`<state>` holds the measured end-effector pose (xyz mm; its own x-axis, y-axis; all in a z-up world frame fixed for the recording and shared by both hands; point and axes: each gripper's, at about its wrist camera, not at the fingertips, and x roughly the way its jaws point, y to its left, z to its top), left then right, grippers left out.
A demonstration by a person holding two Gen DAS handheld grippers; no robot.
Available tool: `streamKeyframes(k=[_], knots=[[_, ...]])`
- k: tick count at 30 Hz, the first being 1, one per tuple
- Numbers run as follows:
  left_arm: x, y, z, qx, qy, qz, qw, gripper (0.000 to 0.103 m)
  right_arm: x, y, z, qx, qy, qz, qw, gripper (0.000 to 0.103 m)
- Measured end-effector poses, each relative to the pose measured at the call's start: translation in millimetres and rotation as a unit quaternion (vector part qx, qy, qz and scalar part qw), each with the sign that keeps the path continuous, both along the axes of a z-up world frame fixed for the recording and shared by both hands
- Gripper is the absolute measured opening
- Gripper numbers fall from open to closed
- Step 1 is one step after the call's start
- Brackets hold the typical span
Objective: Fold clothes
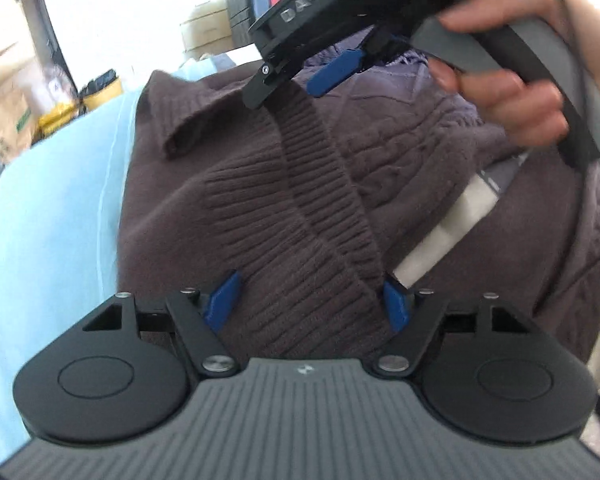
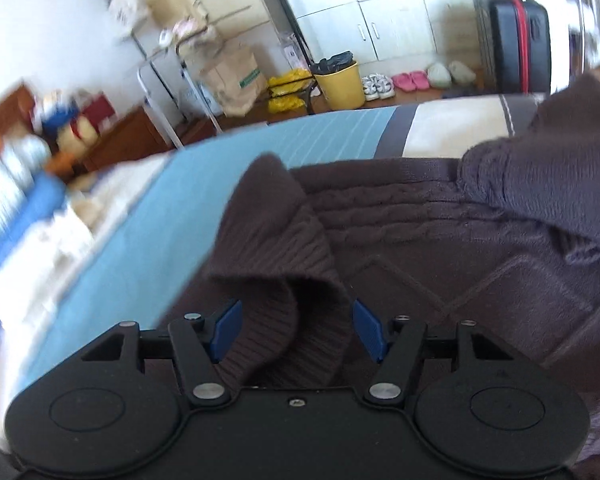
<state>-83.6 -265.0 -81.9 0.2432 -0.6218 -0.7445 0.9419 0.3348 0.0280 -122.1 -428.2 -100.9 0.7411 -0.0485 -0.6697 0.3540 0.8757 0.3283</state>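
Note:
A dark brown cable-knit sweater (image 1: 380, 168) lies on a bed with a light blue sheet (image 1: 52, 240). Its ribbed band (image 1: 320, 200) is stretched between the two grippers. My left gripper (image 1: 310, 300) has its blue pads wide apart with the ribbed fabric lying between them. My right gripper (image 1: 300, 76) shows at the top of the left wrist view, held by a hand, over the band's far end. In the right wrist view the right gripper (image 2: 296, 330) stands open around a raised fold of ribbed knit (image 2: 284, 264) of the sweater (image 2: 460, 240).
The bed's cover (image 2: 340, 136) has blue, grey and cream stripes. Beyond its edge are a yellow bin (image 2: 340, 84), paper bags (image 2: 236, 76), shoes (image 2: 408, 80), a dark suitcase (image 2: 516, 44) and white cupboards. A white label strip (image 1: 448, 228) lies on the sweater.

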Motion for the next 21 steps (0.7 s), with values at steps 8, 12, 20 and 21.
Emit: streamKeyframes(k=[8,12,20,21], knots=[[46,34,27,-0.076,0.106,0.071,0.9889,0.053,8,41,14,-0.167,-0.031,0.087,0.982,0.067],[55,46,34,-0.110,0.110,0.079,0.9847,0.048,23,32,0,-0.165,-0.016,0.087,0.982,0.067],[61,24,13,-0.086,0.135,0.068,0.9848,0.032,44,21,-28,-0.183,0.018,0.073,0.980,0.023],[61,23,16,-0.085,0.126,0.066,0.9862,0.030,43,24,-27,-0.192,0.014,0.073,0.979,0.017]])
